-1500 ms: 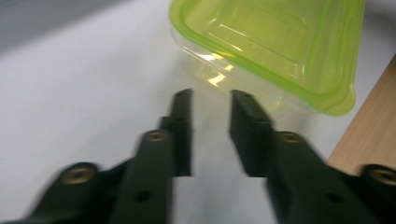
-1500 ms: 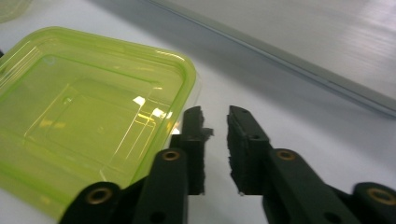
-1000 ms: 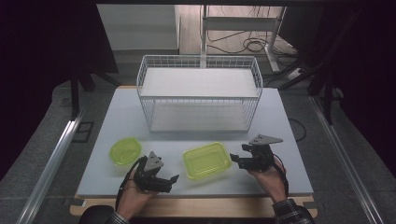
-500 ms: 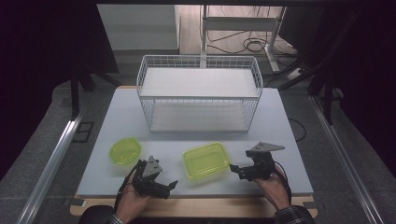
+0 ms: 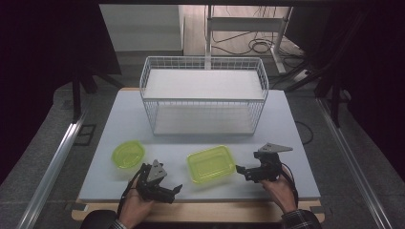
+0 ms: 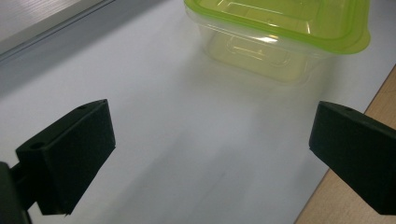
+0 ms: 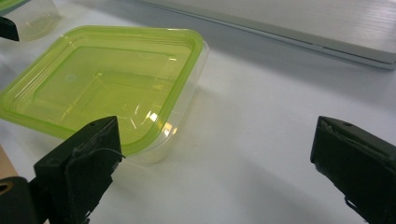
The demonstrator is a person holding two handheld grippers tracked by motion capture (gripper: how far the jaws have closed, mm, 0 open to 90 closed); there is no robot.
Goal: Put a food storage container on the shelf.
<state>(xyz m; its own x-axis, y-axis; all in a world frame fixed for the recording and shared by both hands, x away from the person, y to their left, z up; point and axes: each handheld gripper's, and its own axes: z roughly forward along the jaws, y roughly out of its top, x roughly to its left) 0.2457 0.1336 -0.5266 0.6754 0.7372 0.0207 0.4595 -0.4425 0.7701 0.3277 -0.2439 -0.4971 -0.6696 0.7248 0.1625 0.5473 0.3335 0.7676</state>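
A rectangular yellow-green container [image 5: 211, 163] with its lid on lies on the white table near the front. My right gripper [image 5: 242, 172] sits just right of it and points at it; its jaws have just been opening and nothing is between them. In the right gripper view the gripper [image 7: 219, 140] stands open, with the container [image 7: 102, 79] ahead to the left. My left gripper [image 5: 173, 193] rests at the front left, open and empty. In the left gripper view the gripper [image 6: 215, 135] faces the container [image 6: 280, 28], a short way off. A round yellow-green tub [image 5: 128, 154] stands farther left.
A white wire basket [image 5: 203, 112] with a white board on top stands at the middle back of the table [image 5: 296, 124]. The wooden front edge [image 5: 215, 212] runs just behind both hands. Dark floor, a metal rail and cables surround the table.
The right gripper has sunk and drawn back a little from the container's right edge, with its jaws spread wider. The left gripper and both containers stay where they were.
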